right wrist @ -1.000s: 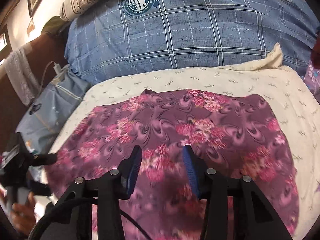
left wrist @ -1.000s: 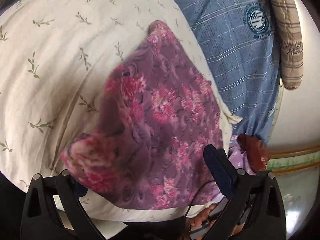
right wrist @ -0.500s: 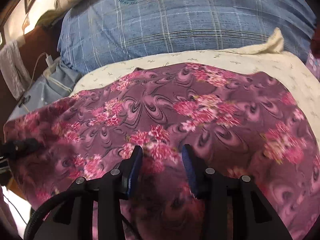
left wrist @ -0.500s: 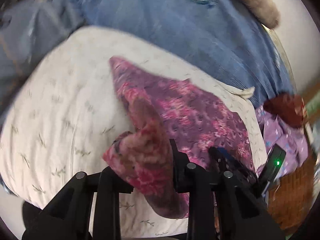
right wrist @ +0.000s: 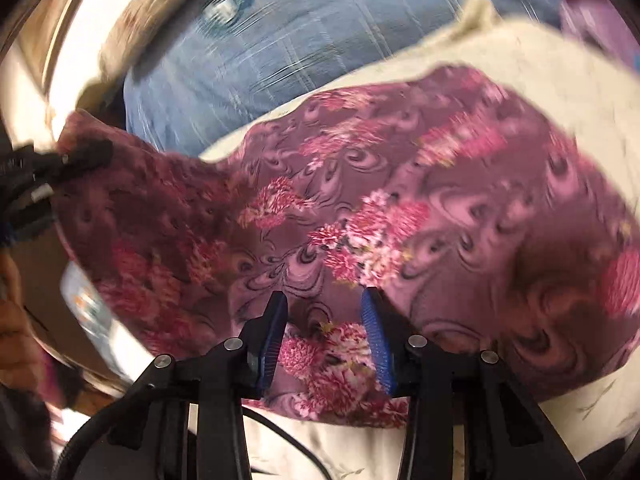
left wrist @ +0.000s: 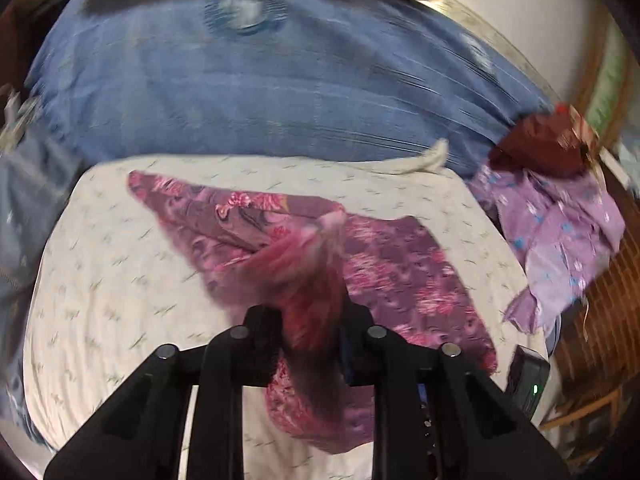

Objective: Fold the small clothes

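A purple garment with pink flowers [left wrist: 400, 264] lies on a cream pillow with a leaf print [left wrist: 120, 280]. My left gripper [left wrist: 310, 320] pinches one corner of it. Its jaws are closing, with a bunched fold between the pads, raised off the pillow. In the right wrist view that same corner hangs from the left gripper [right wrist: 80, 156] at the far left. The rest of the garment [right wrist: 440, 184] spreads across the pillow [right wrist: 540, 60]. My right gripper [right wrist: 324, 304] hovers open just above the garment's near edge, nothing between its blue pads.
A blue checked bedcover [left wrist: 280, 100] lies behind the pillow. To the right sit a crumpled lilac garment [left wrist: 560, 232] and a dark red cloth [left wrist: 540, 148]. A brick wall [left wrist: 608, 300] stands at the far right. A person's hand [right wrist: 12, 320] shows at the left edge.
My left gripper went from open beside the garment to closed on its corner and lifted it up and over. My right gripper sank closer to the garment and rolled.
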Demonstrator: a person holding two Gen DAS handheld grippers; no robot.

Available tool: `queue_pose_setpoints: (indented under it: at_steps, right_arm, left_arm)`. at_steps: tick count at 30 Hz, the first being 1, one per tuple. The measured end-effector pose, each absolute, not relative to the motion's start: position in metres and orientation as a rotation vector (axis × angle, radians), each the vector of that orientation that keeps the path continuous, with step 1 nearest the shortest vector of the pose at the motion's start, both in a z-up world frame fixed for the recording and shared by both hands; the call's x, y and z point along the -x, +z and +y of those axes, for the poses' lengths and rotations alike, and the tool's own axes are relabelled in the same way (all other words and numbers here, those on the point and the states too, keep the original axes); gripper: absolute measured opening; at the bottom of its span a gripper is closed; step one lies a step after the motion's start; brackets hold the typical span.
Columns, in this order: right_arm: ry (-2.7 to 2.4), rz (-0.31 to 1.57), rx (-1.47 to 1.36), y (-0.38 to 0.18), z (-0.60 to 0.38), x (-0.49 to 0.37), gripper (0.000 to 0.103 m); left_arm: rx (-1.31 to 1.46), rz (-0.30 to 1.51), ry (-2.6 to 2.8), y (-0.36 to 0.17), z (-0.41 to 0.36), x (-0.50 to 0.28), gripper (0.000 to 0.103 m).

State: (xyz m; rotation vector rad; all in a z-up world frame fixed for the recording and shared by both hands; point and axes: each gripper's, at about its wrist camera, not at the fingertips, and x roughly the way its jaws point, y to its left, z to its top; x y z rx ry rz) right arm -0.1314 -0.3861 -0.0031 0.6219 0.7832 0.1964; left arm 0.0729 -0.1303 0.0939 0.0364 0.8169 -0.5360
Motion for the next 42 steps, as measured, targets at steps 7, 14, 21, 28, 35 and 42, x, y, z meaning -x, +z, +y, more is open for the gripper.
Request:
queue_pose_setpoints:
  at_steps: [7,14,21,28,35,42]
  right_arm:
    - [0.305,0.750,-1.202,-0.057,-0.469,0.158,0.006]
    - [0.359,0.746,-1.271,-0.071,-0.488,0.163,0.000]
    - [0.367,0.755,-1.251,-0.069,-0.493,0.160,0.000]
    - [0.351,0.753,-1.199,-0.068,-0.485,0.156,0.000]
    - [0.354,0.760,-1.197,-0.070,-0.482,0.150,0.000]
    - [0.374,0.759,-1.225,-0.076,-0.486,0.149,0.000]
  left_arm:
    - [-0.187,0.821,-0.662,0.090,-0.227,-0.057,0.013]
    - [-0.089,1.052,-0.557,0.060,-0.226,-0.095,0.013]
    - [-0.003,1.140,-0.419,0.032,-0.140,-0.103,0.013]
    - [-0.241,1.011,-0.529,0.051,-0.201,-0.062,0.085]
    - [-0.729,0.762,-0.349,0.025,-0.284,-0.021,0.085]
    - [-0.931,0.606,-0.064,0.000,-0.300,-0.024,0.086]
